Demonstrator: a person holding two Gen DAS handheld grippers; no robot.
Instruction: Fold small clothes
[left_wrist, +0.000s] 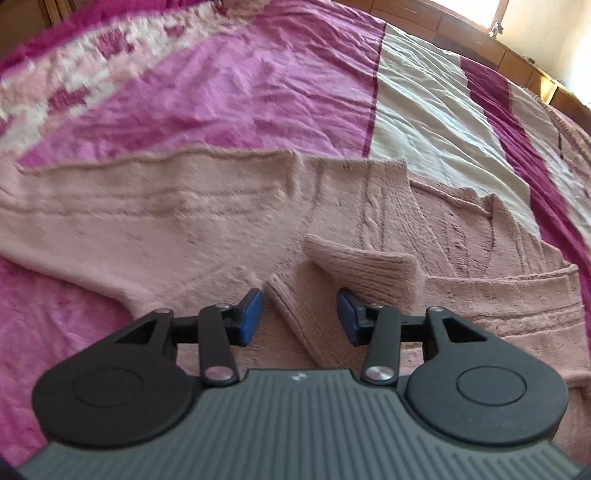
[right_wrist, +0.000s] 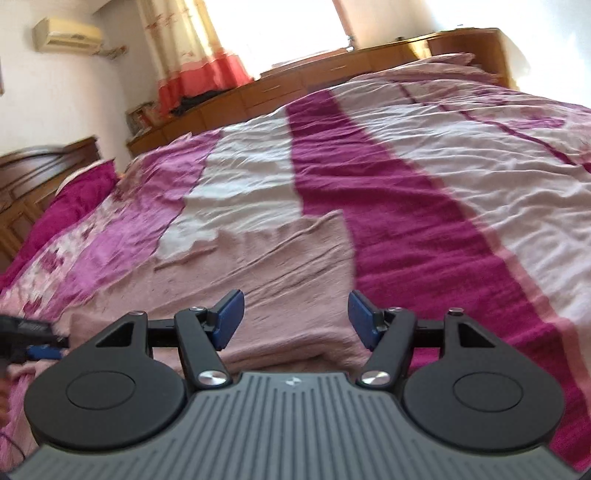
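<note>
Daylight pours from a blown-out window (right_wrist: 295, 33) behind the curtain (right_wrist: 192, 48), leaving glare at the top of both views. The bedspread (right_wrist: 424, 177) is brightly and evenly lit, shadows soft. Motion blur smears the left edges; fisheye distortion curves the bed and the wooden cabinets (right_wrist: 332, 77).

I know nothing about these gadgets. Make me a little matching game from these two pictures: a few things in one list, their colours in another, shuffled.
Things:
1. sweater
2. gripper pads
3. curtain hem
4. air conditioner

Colours:
A. cream
B. pale pink
C. coral red
D. blue

Pairs: 1-B, 2-D, 3-C, 4-A
</note>
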